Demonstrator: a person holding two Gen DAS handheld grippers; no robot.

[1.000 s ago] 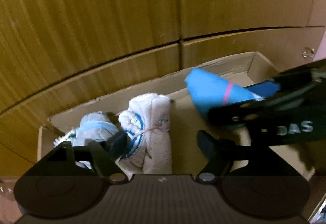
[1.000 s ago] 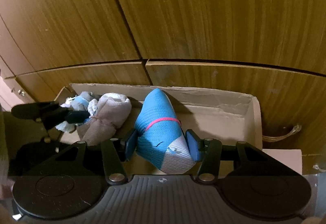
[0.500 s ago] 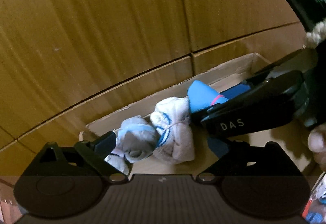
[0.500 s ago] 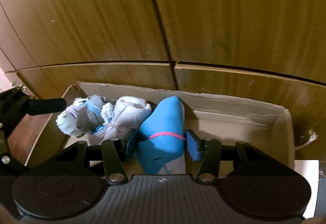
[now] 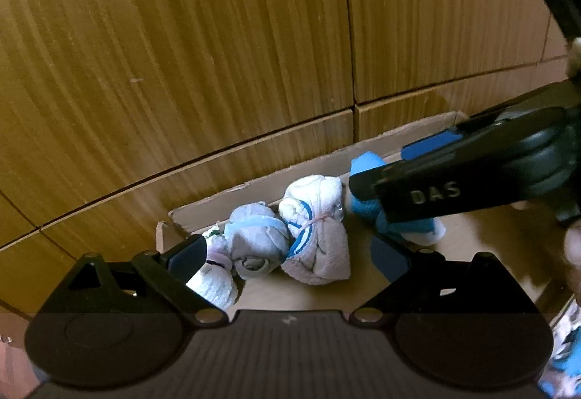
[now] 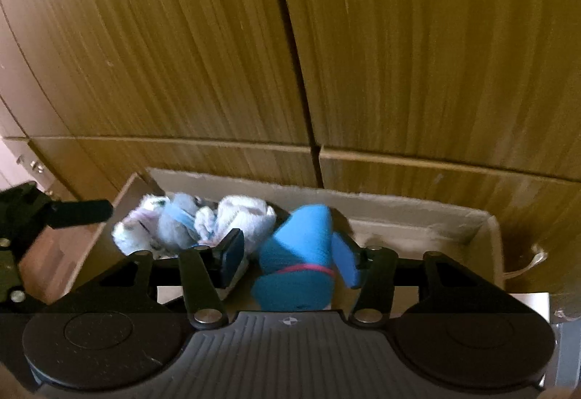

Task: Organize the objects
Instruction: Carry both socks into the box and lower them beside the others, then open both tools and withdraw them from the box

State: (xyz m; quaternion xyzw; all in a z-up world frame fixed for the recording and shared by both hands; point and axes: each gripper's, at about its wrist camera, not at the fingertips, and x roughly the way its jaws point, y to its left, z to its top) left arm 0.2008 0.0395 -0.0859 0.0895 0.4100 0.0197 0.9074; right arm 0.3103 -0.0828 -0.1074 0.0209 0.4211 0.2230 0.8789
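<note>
An open cardboard box (image 6: 399, 202) stands against wooden cabinet doors. Along its left end lie a white sock bundle with blue stripes (image 5: 316, 228), a grey-blue bundle (image 5: 254, 239) and a pale bundle (image 5: 214, 282). My left gripper (image 5: 287, 255) hovers above them, open wide and holding nothing. My right gripper (image 6: 288, 257) straddles a blue sock with a pink stripe (image 6: 297, 264) that rests in the box. Its jaws are opening: the left pad (image 6: 232, 253) stands clear of the sock and the right pad sits at the sock's edge. The right gripper's near finger (image 5: 435, 192) hides part of that sock in the left wrist view.
Wooden cabinet doors (image 6: 399, 53) rise right behind the box. A person's hand (image 5: 573, 246) shows at the right edge. More socks (image 5: 563, 366) lie outside the box at the lower right. A white surface (image 6: 530, 301) and a cord handle (image 6: 533, 262) lie right of the box.
My left gripper let go of the grey-blue bundle, opened wide and drew back upward. My right gripper's jaws widened, and its left pad came off the blue sock.
</note>
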